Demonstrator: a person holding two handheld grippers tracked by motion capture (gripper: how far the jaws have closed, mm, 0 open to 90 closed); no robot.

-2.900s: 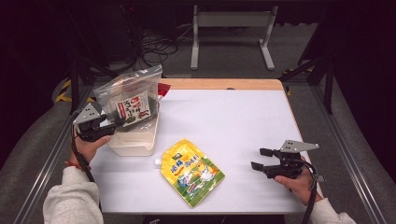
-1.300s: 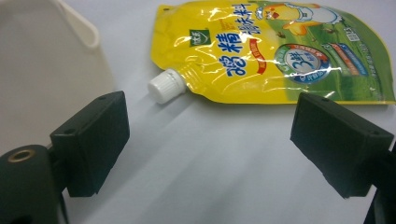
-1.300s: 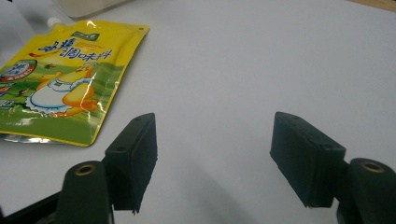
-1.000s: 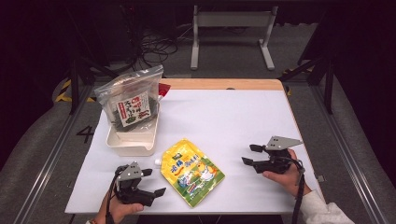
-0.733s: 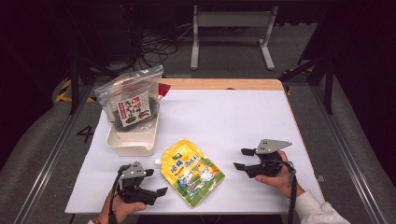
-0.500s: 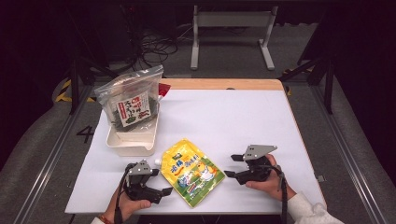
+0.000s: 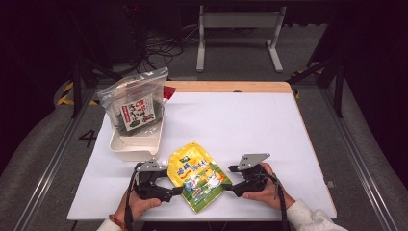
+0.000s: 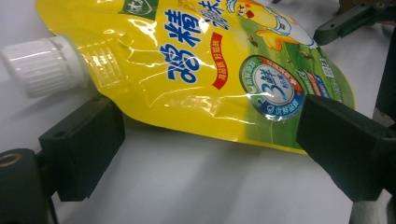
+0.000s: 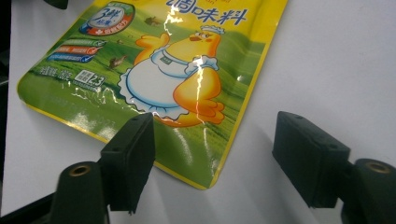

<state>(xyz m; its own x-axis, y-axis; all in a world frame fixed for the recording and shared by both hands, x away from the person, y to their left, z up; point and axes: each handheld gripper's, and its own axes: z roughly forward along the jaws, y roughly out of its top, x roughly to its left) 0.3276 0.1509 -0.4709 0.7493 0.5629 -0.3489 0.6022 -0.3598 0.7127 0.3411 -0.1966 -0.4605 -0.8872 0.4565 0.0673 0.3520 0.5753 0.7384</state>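
A yellow spout pouch (image 7: 198, 175) with a cartoon chick and a white cap (image 8: 39, 65) lies flat on the white table near its front edge. My left gripper (image 7: 172, 182) sits at the pouch's left side, open. In the left gripper view its jaws (image 8: 210, 144) straddle the pouch's (image 8: 205, 60) near edge without touching it. My right gripper (image 7: 228, 178) is at the pouch's right side, and its jaws have just been opening. In the right gripper view the pouch's (image 9: 173, 79) bottom corner lies between the spread jaws (image 9: 219, 156), unpressed.
A white tray (image 7: 137, 144) stands at the left of the table. A clear zip bag of dark seaweed (image 7: 137, 103) leans in it, with something red (image 7: 168, 91) behind. The table's wooden far edge (image 7: 231, 86) is beyond. Bare tabletop stretches right of the tray.
Both hands have closed in on the pouch: the right gripper slid left to its right corner, the left gripper moved right to its left edge. The right jaws stand wider.
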